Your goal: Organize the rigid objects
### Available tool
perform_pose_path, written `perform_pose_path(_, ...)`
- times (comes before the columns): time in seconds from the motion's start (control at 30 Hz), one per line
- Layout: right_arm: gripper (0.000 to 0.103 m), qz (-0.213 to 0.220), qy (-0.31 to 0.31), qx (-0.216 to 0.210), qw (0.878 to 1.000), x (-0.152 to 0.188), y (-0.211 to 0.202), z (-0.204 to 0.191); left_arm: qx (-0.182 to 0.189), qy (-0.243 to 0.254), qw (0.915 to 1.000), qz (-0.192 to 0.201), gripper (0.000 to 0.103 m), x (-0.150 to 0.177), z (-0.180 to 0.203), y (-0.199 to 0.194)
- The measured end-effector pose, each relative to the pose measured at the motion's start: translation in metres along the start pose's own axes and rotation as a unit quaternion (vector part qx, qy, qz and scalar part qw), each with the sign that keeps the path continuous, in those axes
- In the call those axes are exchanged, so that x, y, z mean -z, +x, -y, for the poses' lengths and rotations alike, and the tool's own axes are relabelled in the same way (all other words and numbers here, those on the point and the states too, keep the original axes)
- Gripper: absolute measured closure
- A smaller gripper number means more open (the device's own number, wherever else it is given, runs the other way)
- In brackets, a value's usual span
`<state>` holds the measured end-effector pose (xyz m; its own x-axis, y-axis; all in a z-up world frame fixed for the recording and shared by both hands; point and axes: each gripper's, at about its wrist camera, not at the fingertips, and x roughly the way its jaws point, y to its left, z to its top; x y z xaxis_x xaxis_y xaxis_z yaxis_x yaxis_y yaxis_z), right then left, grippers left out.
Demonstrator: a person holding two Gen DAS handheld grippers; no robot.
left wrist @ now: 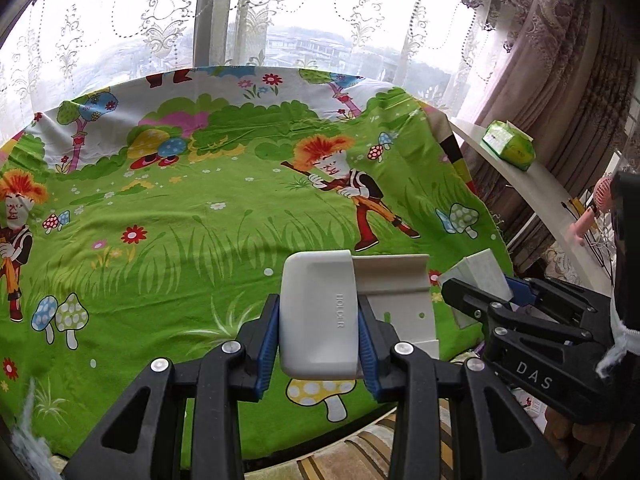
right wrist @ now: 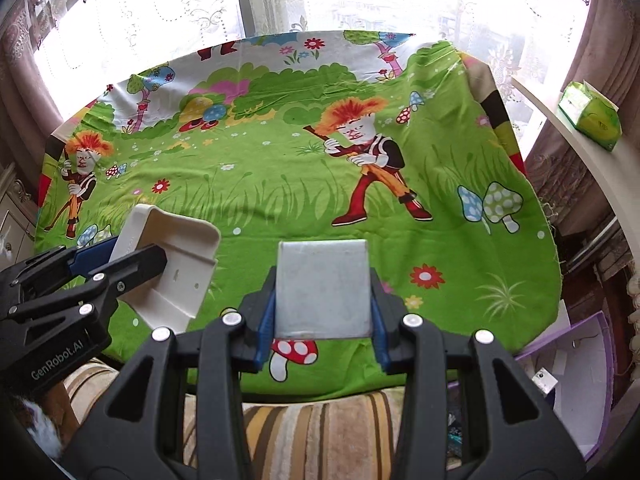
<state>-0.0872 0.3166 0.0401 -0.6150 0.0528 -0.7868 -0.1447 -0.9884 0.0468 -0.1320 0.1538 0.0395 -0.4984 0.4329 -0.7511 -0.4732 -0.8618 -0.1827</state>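
Smooth white plastic holder, flat grey plate

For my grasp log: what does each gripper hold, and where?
Left gripper: white holder, clamped across its side walls. Right gripper: flat grey plate, by its side edges.

holder: white plastic, smooth, matt | plate: grey, dull metal-like | tablecloth: printed cloth, creased

My table wears a bright green cartoon cloth printed with mushrooms and flowers. Beside it, my white shelf carries a green tissue pack
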Motion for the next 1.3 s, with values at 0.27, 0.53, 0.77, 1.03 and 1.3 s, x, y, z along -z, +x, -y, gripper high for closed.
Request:
perform_pose_path(0.27, 0.060, 0.010, 0.026, 0.045, 0.999, 0.053, -0.062, 0.071, 0.075, 0.072, 0.9944, -0.019, 0.066, 0.028, 0.086, -0.020)
perform_pose_path(0.53, 0.060, 0.020, 0.075, 0.107, 0.991, 0.103, -0.114, 0.150, 0.121, 0.149, 0.9807, -0.036, 0.066, 0.046, 0.159, -0.031)
perform_pose_path(0.77, 0.060, 0.012, 0.111, 0.139, 0.984, 0.131, -0.124, 0.194, 0.129, 0.196, 0.9706, -0.054, 0.066, 0.058, 0.203, -0.022)
perform_pose_path(1.03, 0.059, -0.002, 0.132, 0.134, 0.982, 0.149, -0.116, 0.208, 0.136, 0.218, 0.9634, -0.078, 0.064, 0.067, 0.222, -0.008)
perform_pose_path(1.3, 0.039, -0.008, 0.134, 0.143, 0.981, 0.164, -0.118, 0.206, 0.145, 0.221, 0.9611, -0.081, 0.043, 0.076, 0.231, -0.009)
